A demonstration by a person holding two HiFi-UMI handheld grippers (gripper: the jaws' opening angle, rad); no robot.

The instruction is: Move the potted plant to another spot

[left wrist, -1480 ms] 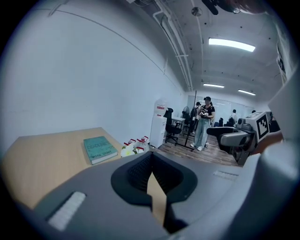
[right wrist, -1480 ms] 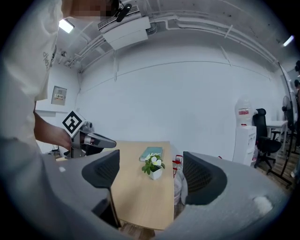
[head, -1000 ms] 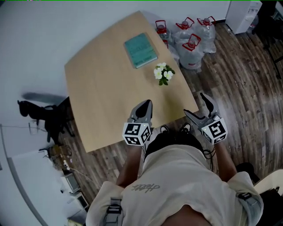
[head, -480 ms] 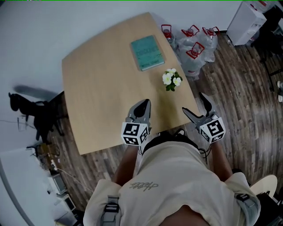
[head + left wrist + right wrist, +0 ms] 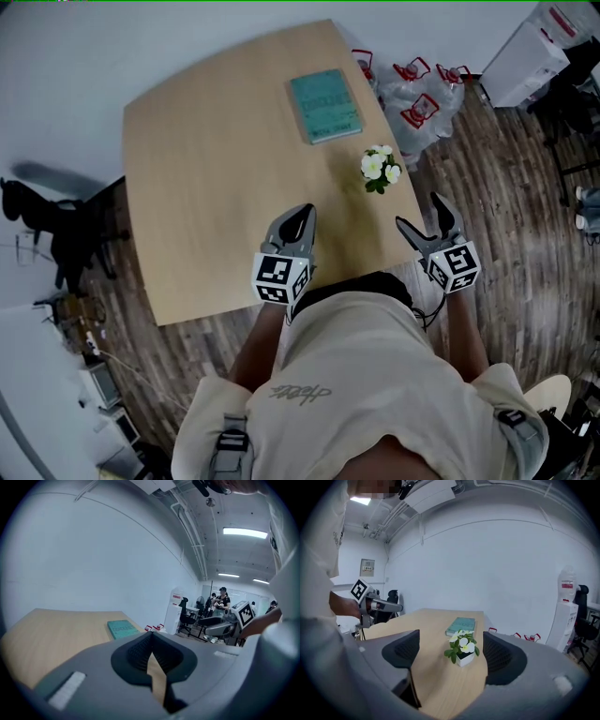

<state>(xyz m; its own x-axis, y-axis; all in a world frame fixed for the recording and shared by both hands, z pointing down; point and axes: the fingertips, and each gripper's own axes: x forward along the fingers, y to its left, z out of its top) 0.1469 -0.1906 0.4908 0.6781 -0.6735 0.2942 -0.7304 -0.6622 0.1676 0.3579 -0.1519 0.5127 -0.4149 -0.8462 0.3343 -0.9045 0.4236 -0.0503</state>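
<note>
In the head view, the potted plant [image 5: 380, 169] is seen by the edge of the table [image 5: 206, 187], at 11 o'clock from the right gripper [image 5: 419, 212]. In the left gripper view, the left gripper [image 5: 151, 651] is closed, with nothing held. In the right gripper view, the jaws are held wide and the potted plant is centred ahead, not yet reached; it should be gripped low and kept upright.

Pretty sure it's an office: water jugs [image 5: 424, 101] on the floor ahead of the right gripper [image 5: 419, 211], dispenser [image 5: 565, 616] off to its right, swivel chairs [image 5: 187, 617] and strip lights [image 5: 243, 532] past the left gripper [image 5: 300, 215].
</note>
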